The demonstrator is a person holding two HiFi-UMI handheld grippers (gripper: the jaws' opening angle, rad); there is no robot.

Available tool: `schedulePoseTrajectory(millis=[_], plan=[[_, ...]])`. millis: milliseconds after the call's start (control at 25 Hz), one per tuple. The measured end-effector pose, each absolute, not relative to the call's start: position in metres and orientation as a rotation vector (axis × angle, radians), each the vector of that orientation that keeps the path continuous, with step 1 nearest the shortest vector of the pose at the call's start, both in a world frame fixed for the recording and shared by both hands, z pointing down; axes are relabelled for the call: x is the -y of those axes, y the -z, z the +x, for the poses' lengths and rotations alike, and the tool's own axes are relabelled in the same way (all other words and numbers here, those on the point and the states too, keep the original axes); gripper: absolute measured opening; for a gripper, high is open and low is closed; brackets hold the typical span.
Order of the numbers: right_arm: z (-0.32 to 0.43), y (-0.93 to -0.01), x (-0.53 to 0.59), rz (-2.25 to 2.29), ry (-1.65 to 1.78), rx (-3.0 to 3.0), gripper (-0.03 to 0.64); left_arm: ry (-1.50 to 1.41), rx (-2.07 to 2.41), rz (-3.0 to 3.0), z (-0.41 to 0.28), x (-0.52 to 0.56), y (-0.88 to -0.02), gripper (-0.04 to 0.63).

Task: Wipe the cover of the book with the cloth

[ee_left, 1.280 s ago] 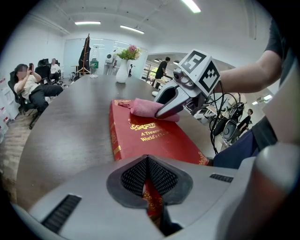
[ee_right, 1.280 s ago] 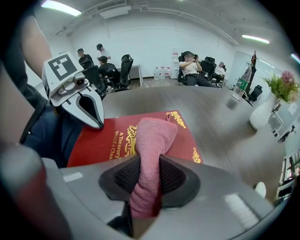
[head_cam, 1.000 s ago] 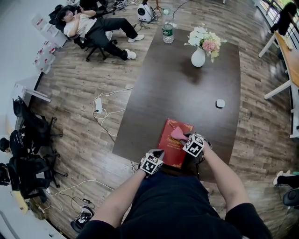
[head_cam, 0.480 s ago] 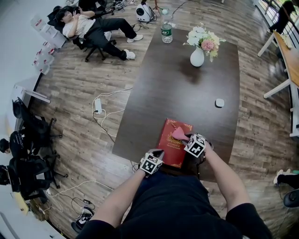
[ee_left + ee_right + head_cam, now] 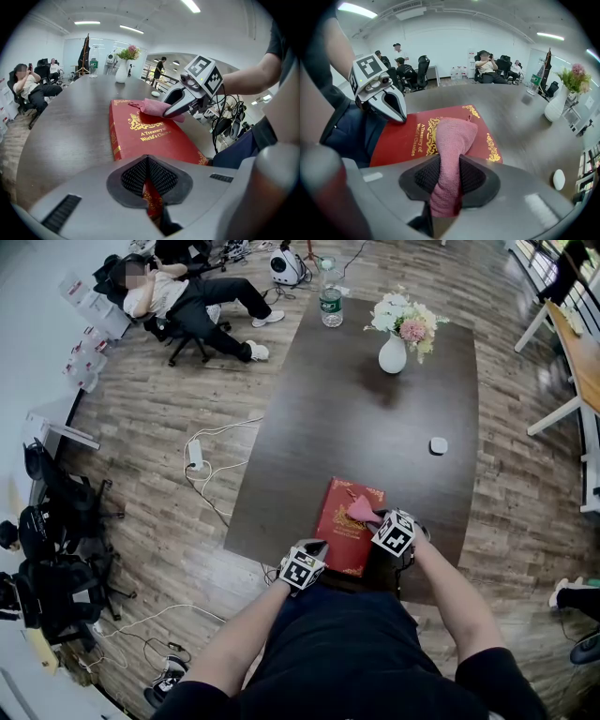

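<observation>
In the head view, the red hardback book [image 5: 349, 526] lies flat at the near edge of the dark counter [image 5: 375, 409]. The left gripper [image 5: 317, 549] is at its near left corner, and the right gripper [image 5: 376, 517] is over its right side, with the pink cloth [image 5: 360, 510] on the cover. A small white disc [image 5: 438, 445], a vase of flowers [image 5: 394, 352] and a water bottle [image 5: 329, 304] stand well apart up the counter, clear of any stroke. In the left gripper view, the jaws are closed on the book's near corner, pinning it. In the right gripper view, the jaws are clamped around the bunched cloth, whose free end drapes over the gilt ornament. The wiping step looks to be in hand. The next move calls for drawing the cloth across the cover with light pressure while the book is held steady. The only obstacle is the left gripper itself, so strokes should stop short of that corner.
</observation>
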State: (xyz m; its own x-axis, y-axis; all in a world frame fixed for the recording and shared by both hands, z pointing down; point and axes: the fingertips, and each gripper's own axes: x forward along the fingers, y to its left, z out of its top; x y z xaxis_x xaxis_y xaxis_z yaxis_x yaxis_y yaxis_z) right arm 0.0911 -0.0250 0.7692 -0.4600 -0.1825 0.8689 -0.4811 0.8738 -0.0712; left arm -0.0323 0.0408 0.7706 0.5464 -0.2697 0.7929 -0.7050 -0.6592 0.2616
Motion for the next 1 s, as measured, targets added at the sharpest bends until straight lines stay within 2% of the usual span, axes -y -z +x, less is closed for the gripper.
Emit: schedulePoseTrajectory(millis=[1000], plan=[[0.115,-0.772,0.014,0.507,-0.416,2.029,0.115,-1.000,0.784,2.213,-0.033,-0.040,-0.772,-0.006]])
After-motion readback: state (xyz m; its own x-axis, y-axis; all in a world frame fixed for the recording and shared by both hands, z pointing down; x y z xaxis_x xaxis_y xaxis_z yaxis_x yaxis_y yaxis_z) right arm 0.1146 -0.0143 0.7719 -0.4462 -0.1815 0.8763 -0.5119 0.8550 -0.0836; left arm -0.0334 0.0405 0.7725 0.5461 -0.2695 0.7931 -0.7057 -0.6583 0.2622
